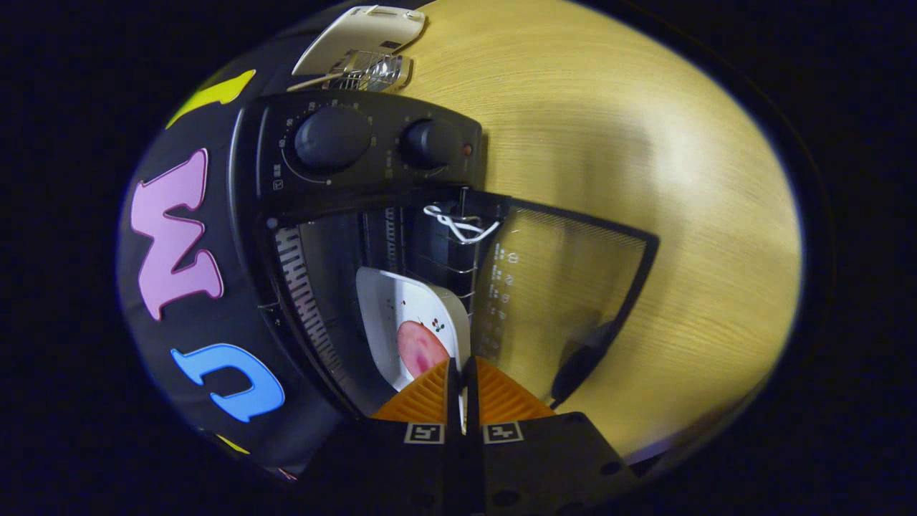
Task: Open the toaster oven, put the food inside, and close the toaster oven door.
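The black toaster oven (358, 179) stands with its glass door (566, 287) swung fully open onto the wooden table (645, 143). A white plate (397, 301) with a pink piece of food (419, 347) on it sits partly inside the oven cavity, on the wire rack (451, 265). My gripper (462, 364) is shut on the plate's near rim, and a thin strip of the rim shows between the fingers. The food lies just ahead of the fingertips. The door's dark handle (580, 362) lies beside my fingers.
Two round knobs (333, 136) sit on the oven's control panel. A white tie (458, 223) hangs on the rack. Beyond the oven lies a pale appliance (365, 39) with a wire grid. Bare tabletop stretches past the open door.
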Demonstrator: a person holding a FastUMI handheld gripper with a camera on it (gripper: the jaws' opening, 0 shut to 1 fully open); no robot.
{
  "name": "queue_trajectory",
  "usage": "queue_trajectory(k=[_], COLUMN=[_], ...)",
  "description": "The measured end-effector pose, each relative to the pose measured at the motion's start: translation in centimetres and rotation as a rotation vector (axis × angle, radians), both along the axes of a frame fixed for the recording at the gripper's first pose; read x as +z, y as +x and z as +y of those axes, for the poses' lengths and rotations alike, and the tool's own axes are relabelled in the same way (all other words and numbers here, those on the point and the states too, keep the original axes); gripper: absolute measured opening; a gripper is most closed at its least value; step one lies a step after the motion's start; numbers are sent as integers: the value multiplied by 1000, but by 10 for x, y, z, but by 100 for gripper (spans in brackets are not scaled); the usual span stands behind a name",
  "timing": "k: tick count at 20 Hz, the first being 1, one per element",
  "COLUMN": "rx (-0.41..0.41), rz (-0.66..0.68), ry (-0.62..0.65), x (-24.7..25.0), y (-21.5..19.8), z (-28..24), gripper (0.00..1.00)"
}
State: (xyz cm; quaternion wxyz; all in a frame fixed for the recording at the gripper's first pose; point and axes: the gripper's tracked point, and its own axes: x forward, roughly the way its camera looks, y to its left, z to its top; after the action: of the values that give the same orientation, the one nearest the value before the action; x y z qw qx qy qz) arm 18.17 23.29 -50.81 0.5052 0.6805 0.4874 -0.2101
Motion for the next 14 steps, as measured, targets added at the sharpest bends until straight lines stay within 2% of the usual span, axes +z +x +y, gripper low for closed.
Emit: queue_trajectory(k=[2, 6, 10, 14], rx=[-57, -57, -136, -129], rz=[2, 5, 3, -5], ry=[11, -35, -36, -30], x=[-6, -25, -35, -32], y=[20, 42, 59, 59], z=[11, 18, 6, 7], gripper=[5, 5, 5, 9])
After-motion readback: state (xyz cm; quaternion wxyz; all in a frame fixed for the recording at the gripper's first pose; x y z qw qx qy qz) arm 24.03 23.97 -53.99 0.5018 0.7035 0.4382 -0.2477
